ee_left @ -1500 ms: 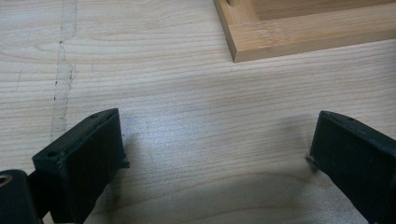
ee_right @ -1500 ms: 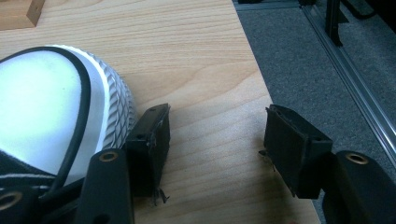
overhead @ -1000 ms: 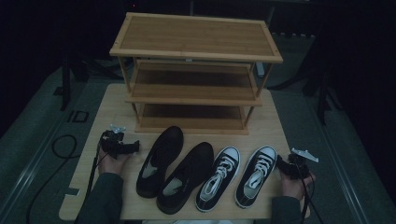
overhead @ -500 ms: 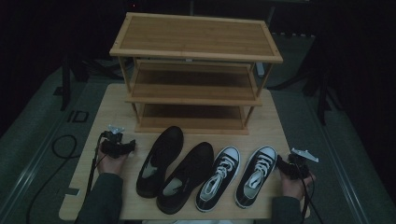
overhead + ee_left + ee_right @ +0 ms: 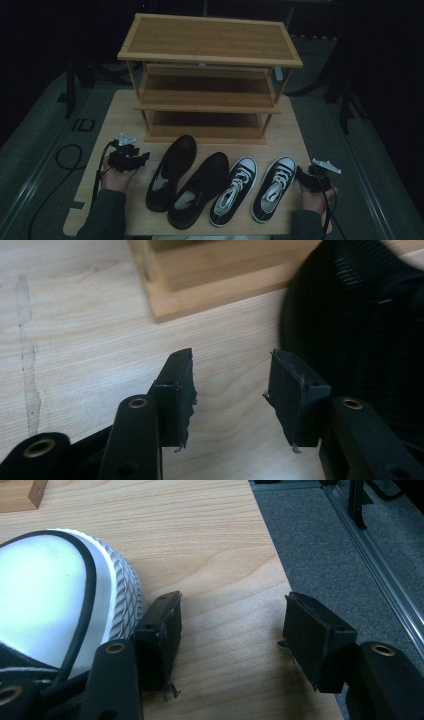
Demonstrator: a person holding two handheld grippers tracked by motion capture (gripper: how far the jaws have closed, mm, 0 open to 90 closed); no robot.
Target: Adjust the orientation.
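Several shoes lie in a row on the wooden table (image 5: 115, 120): two black slip-ons (image 5: 172, 170) (image 5: 200, 187) at left, two black-and-white sneakers (image 5: 234, 190) (image 5: 274, 187) at right. Behind them stands a three-tier bamboo shoe rack (image 5: 210, 75). My left gripper (image 5: 142, 159) rests left of the slip-ons, open, nothing between its jaws; its own view (image 5: 231, 385) has a black shoe (image 5: 360, 325) at right and the rack's foot (image 5: 210, 285) ahead. My right gripper (image 5: 302, 176) sits right of the sneakers, open; its own view (image 5: 231, 625) has the white toe cap (image 5: 55, 595) at left.
The table's right edge (image 5: 280, 570) runs just beside my right gripper, with grey floor and a metal rail (image 5: 380, 575) beyond. A black cable (image 5: 65, 155) loops off the table's left side. Bare tabletop lies left of the rack.
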